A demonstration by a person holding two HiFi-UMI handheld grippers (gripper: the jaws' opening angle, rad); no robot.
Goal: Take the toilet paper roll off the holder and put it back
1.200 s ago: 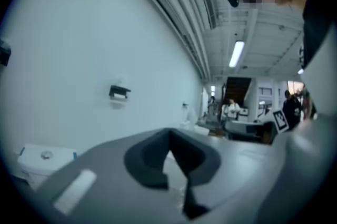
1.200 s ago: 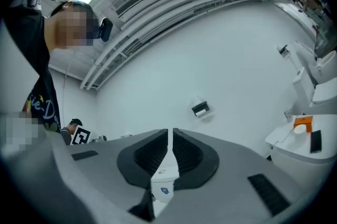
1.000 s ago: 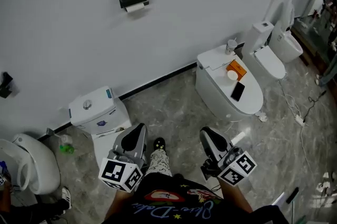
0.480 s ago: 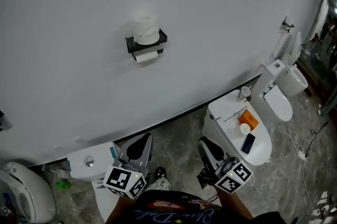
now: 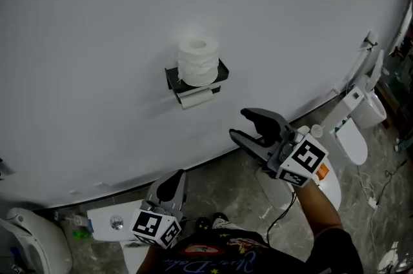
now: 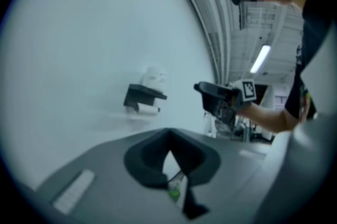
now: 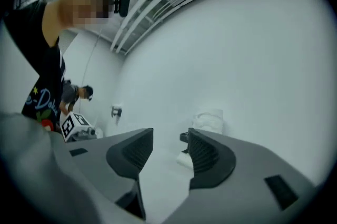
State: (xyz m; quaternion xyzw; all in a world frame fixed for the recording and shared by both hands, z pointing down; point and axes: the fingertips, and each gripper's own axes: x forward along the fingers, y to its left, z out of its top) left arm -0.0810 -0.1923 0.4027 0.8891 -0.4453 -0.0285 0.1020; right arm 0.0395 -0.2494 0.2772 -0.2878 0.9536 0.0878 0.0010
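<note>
A white toilet paper roll (image 5: pixel 198 61) stands upright on top of a black wall holder (image 5: pixel 220 72), and a second roll (image 5: pixel 197 97) hangs under it. My right gripper (image 5: pixel 244 125) is raised to the right of the holder and below it, well short of it. Its jaws are opening with nothing between them. In the right gripper view the roll (image 7: pixel 210 120) shows just past the right jaw of this gripper (image 7: pixel 171 145). My left gripper (image 5: pixel 173 183) hangs low with its jaws together and empty (image 6: pixel 169 134). From there the roll (image 6: pixel 154 76), the holder (image 6: pixel 143 95) and the right gripper (image 6: pixel 213 94) are visible.
A white wall fills most of the head view. A toilet tank (image 5: pixel 110 224) sits below my left gripper, another toilet bowl (image 5: pixel 26 247) at the lower left, and more toilets (image 5: pixel 361 113) at the right. Another person (image 7: pixel 79 94) stands far off in the right gripper view.
The right gripper has risen from beside the person's body toward the wall holder, and its jaws have parted. The head view has tilted up to the wall. The left gripper stayed low.
</note>
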